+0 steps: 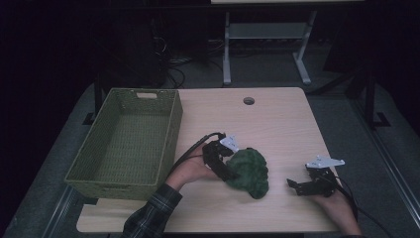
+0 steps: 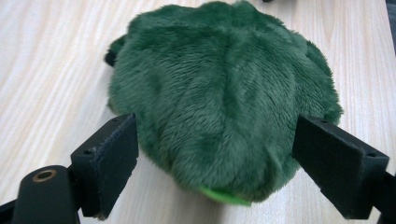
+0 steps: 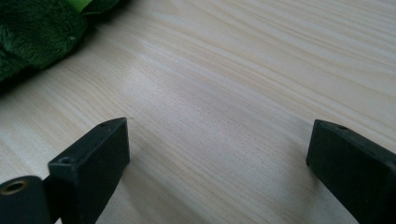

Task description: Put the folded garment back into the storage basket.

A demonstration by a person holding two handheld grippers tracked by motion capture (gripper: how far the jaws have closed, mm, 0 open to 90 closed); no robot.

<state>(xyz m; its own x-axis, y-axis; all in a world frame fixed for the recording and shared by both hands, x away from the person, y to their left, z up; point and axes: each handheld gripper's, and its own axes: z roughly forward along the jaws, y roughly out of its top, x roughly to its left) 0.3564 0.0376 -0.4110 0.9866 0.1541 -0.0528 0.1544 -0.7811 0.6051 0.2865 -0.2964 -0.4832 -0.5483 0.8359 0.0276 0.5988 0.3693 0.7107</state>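
Note:
A dark green plush toy (image 1: 250, 173) lies on the wooden table (image 1: 277, 124), near its front middle. My left gripper (image 1: 229, 171) comes at it from the left, held in a hand with a plaid sleeve. In the left gripper view the plush toy (image 2: 224, 93) sits between the two wide-spread jaws of my left gripper (image 2: 217, 158). Its fur just reaches both pads without being squeezed, and a bright green bit shows at its near underside. My right gripper (image 1: 297, 187) rests low at the front right, open over bare wood (image 3: 217, 158). The plush toy's edge (image 3: 32, 32) shows at the top left there.
An olive woven basket (image 1: 171, 134) with nothing in it stands on the table's left side, its long wall close to my left hand. A round cable hole (image 1: 248, 100) is near the table's far edge. Beyond the table are a desk frame and cables on a dark floor.

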